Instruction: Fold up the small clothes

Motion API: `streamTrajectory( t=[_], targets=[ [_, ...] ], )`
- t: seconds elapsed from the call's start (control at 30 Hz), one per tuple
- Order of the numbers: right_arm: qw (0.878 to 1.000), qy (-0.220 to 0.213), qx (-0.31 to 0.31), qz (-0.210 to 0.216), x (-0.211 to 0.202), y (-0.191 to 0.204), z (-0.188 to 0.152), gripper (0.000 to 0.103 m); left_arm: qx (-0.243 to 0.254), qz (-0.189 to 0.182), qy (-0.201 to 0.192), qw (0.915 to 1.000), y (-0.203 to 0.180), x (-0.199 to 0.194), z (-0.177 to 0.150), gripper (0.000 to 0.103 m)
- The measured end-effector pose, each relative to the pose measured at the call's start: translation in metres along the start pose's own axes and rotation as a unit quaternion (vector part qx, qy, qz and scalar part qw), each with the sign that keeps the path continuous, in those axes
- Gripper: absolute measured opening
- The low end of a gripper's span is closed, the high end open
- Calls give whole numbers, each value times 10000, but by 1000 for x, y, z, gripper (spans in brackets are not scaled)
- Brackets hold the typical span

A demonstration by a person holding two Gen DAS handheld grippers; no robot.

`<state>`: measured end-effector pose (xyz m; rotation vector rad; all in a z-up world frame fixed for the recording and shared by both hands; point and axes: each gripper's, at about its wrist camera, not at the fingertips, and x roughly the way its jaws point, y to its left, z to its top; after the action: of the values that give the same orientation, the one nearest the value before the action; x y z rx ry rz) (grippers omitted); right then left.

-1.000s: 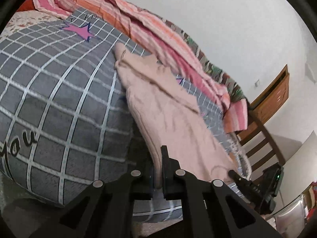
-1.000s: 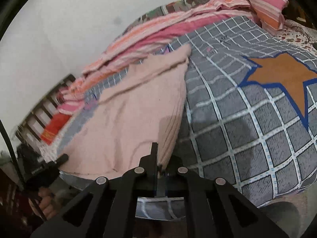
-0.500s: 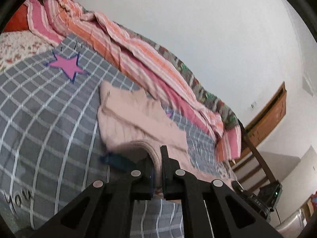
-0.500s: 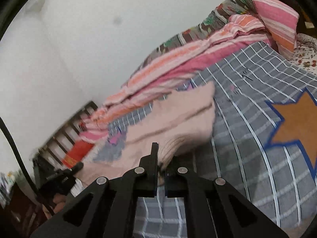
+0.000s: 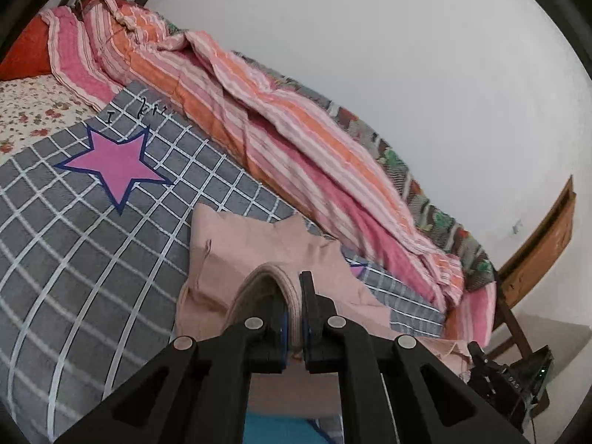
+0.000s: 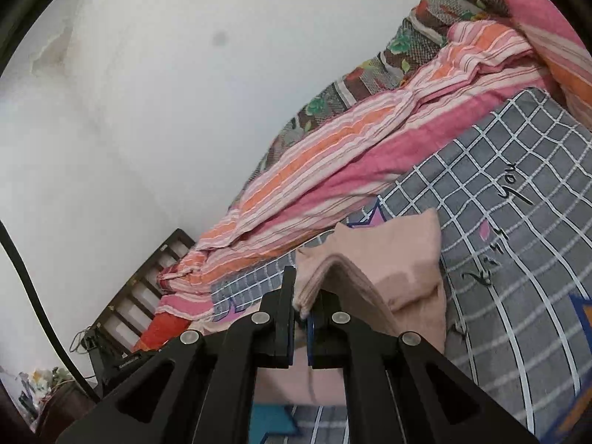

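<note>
Both grippers were clamped on the near hem of a pink garment (image 5: 236, 244) that lay on the grey checked bedspread (image 5: 74, 259) of the bed. The left gripper (image 5: 294, 314) had its fingers pressed narrow on the ribbed edge at one corner; the right gripper (image 6: 301, 307) pinched the layered edge at the other corner in the same way. The held hem arched up above the bedspread while the far part of the garment, with its leg-like points, rested flat near the striped blanket (image 5: 296, 140) by the wall.

Judgement: step in hand was the fold of the near half over the far half.

Notes for doing it well:
- Carry both corners forward at matching height and pace, so the fold line runs straight across.
- Keep the hem taut between the two grippers; slack would leave a wrinkle in the middle.
- Lay the hem level with the far edge, not past it onto the striped blanket.
- Lower until the cloth rests, then release both corners together.
</note>
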<state>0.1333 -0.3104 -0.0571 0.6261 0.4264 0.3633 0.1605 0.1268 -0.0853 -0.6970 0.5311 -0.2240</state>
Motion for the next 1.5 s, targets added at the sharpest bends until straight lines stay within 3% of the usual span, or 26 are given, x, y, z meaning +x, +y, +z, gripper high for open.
streamTrajectory(
  t=[0.43,0.6,0.63,0.67,0.73,0.77,0.8,0.83,1.03,1.2,1.4,1.5],
  targets=[
    [9962,467,-117,-721,117,-38,34,4,15,434,385,9983,17,125,53,6],
    [9923,644,-186,-1044,157,-50,41,5,-122,394,640,9971,25,157,61,7],
    [9915,669,-172,-1104,162,-53,41,9,-150,327,681,9970,27,162,62,12],
    [9914,726,-151,-1081,167,-56,41,11,-164,271,655,9974,29,162,62,20],
    [9912,799,-266,-1019,172,-57,36,17,-128,325,512,9981,30,157,60,50],
    [9901,828,-383,-1065,171,-55,32,22,-102,329,496,9982,30,156,60,52],
    [9887,874,-467,-1123,169,-54,30,35,-20,283,500,9983,29,150,58,52],
    [9878,918,-512,-1153,166,-52,28,39,30,292,522,9982,28,146,57,52],
    [9843,1039,-776,-1200,119,-37,10,43,544,653,638,9943,25,98,25,55],
    [9788,1386,-859,-1239,73,-38,-18,44,699,754,894,9907,33,58,-16,55],
    [9735,1805,-668,-1237,54,-51,-52,48,547,431,1265,9895,46,41,-60,57],
    [9720,1915,-429,-1290,64,-60,-61,49,398,352,1187,9915,48,49,-64,57]
  ],
)
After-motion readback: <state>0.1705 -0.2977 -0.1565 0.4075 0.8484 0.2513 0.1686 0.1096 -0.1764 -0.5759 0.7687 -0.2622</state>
